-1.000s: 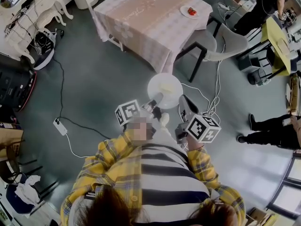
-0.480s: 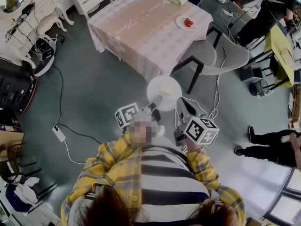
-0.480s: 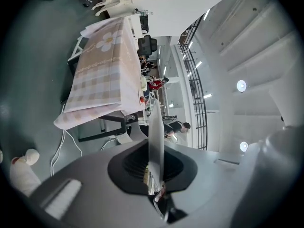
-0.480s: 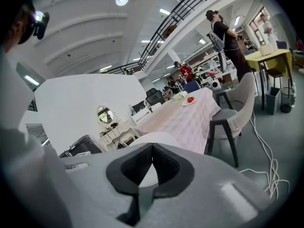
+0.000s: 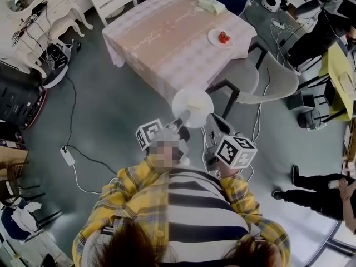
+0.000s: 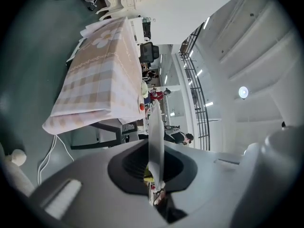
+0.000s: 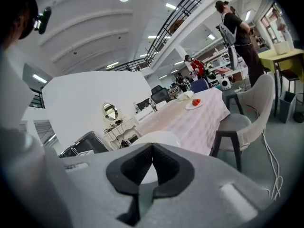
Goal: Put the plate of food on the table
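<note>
**A:** What is the left claw (image 5: 179, 119) doing?

**B:** It is clamped hard on the near rim of the white round plate (image 5: 192, 100); in the left gripper view that rim stands as a thin sheet between the pads.

**A:** And where is the plate?

**B:** It carries pale yellow food; it hangs level over the grey floor (image 5: 111, 104), just short of the near corner of the tabletop (image 5: 167, 38) with its pink checked cloth; it is not on it.

**A:** The right claw (image 5: 214, 121)?

**B:** Its jaws are pressed together, gripping nothing; the tip sits right at the plate's right-hand rim; whether it touches, I cannot tell.

**A:** Further right?

**B:** A small white dish (image 5: 221, 37) with red food lies on the tabletop; a grey chair (image 5: 267, 82) stands at that side.
</note>
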Demonstrator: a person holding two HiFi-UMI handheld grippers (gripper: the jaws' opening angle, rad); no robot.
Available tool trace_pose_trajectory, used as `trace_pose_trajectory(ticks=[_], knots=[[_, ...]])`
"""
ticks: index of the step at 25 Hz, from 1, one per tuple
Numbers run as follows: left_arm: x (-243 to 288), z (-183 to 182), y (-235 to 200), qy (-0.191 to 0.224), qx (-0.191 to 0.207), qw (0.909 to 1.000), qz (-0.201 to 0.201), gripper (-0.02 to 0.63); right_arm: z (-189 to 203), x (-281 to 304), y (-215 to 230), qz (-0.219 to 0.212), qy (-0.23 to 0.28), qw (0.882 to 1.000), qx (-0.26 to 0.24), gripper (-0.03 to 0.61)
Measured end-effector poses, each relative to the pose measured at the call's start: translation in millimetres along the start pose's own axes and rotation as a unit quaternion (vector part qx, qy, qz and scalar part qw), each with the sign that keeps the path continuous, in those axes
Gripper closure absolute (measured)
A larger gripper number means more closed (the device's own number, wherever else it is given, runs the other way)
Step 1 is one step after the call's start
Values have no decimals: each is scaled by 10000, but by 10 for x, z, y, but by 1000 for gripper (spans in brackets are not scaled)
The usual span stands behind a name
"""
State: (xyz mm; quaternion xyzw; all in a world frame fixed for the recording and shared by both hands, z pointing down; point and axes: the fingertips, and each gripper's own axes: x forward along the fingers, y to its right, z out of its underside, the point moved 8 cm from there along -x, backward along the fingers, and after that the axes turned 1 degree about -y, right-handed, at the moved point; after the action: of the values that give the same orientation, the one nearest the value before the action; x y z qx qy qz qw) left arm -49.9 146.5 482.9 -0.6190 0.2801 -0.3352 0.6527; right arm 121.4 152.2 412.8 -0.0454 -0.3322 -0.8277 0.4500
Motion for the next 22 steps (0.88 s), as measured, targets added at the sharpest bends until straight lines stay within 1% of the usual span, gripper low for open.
trace_pose_trajectory(ticks=[4,8,14,17,22], knots=[[117,-91,13,107,-18,9999,-47,618,-123,128,83,-96,-40,9999,1,581],[192,-210,-14,172,-39,9998,-64,618,-205,264,146,-92,-36,10000,5,581],[487,-451,-118,144,-280,9995,-38,618,-370,561,263,33,-49,10000,-16,581],[684,-636,-140,30,-319,9995,-18,618,-497,763,343,150,-50,9999,14,581],[990,-1094,-124,-4,-281,9996,-5,618,-777,1158,407,255,-69,9996,55,581]])
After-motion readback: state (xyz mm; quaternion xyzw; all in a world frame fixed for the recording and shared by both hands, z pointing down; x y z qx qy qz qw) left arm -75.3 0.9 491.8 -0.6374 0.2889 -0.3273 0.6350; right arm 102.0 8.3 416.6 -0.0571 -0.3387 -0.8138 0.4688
